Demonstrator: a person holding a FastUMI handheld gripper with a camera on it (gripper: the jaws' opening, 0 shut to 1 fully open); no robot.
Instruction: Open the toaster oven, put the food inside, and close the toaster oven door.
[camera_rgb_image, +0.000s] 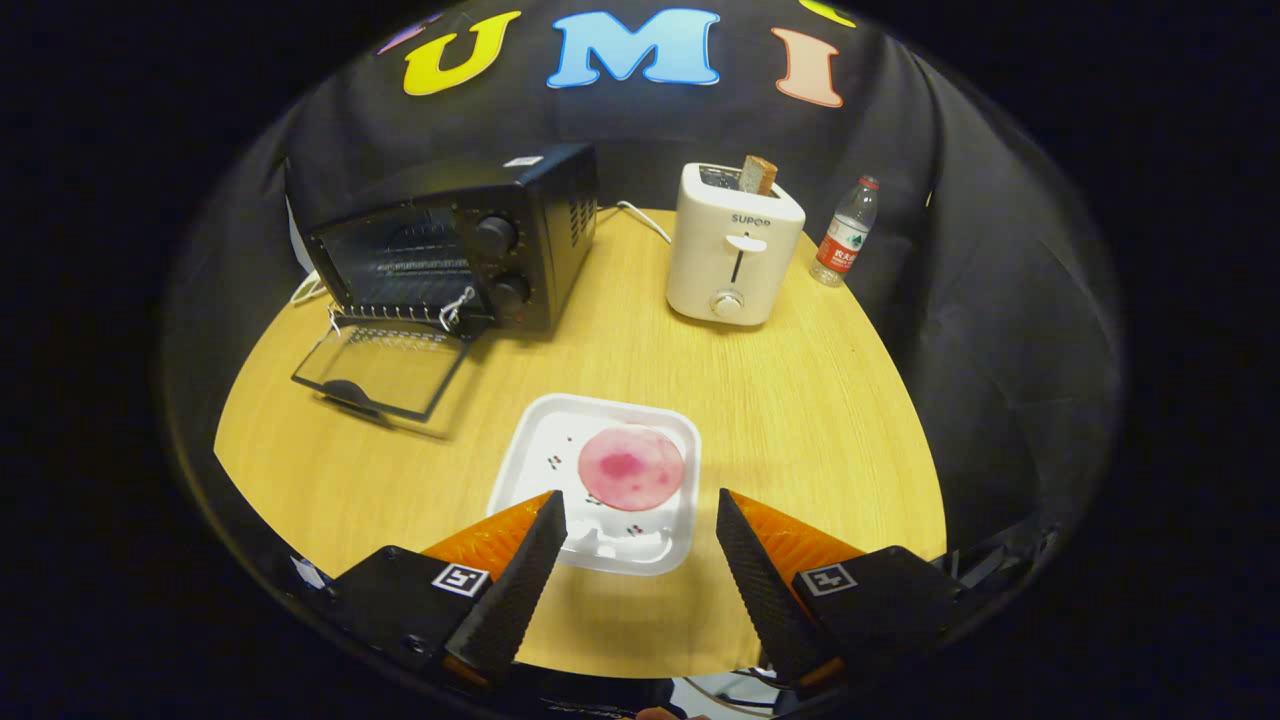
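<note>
A staged recording booth, not a lived-in kitchen: black cloth wall (980, 300) draped close behind a round wooden bench (820, 400). Kitchen props laid out: far left a black toaster oven (470, 240) with door dropped open, far right a white toaster (733, 245) and water bottle (846, 232), near a white tray (540, 440).

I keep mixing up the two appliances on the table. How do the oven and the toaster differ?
The black boxy toaster oven stands with its glass door dropped flat open; the white pop-up toaster has top slots, one holding a bread slice. The oven has two round knobs, the toaster one plus a lever. Both sit on the wooden table, beyond the open tongs.
</note>
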